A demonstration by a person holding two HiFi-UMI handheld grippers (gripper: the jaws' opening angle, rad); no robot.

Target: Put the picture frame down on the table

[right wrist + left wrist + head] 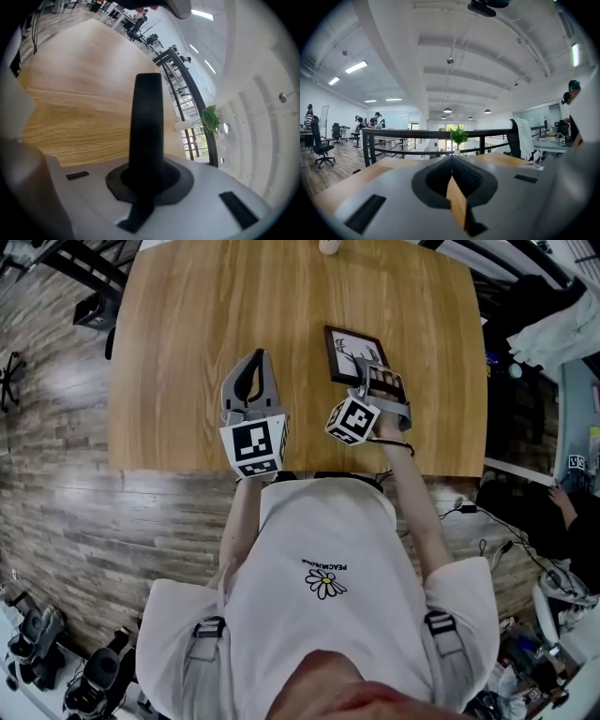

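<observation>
The right tongs (368, 379) are clamped on the picture frame (354, 354). In the right gripper view a black bar, the frame's edge seen end-on, fills the gap between the jaws and runs straight out ahead of them. From the head view the frame reaches forward of the right tongs, its pictured face turned up toward the camera and its near edge in the grip. Holding it by one edge like this keeps the jaws off the glass and leaves the far edge free to meet the surface (187, 352) first. I cannot tell whether any part of the frame touches the wood yet; it looks low and close to flat, so the lowering seems nearly done, with the release not yet made.

The left tongs (254, 381) sit well to the left of the right tongs, over bare wood, pointing forward. Their jaws are pressed together with nothing held — the left gripper view shows only a thin sliver of tabletop through the slit between them. They seem parked there to stay clear, since one grip is enough for a light frame.

The next move probably calls for easing the frame down flat before the jaws part — letting go early could make it slap or skid.
</observation>
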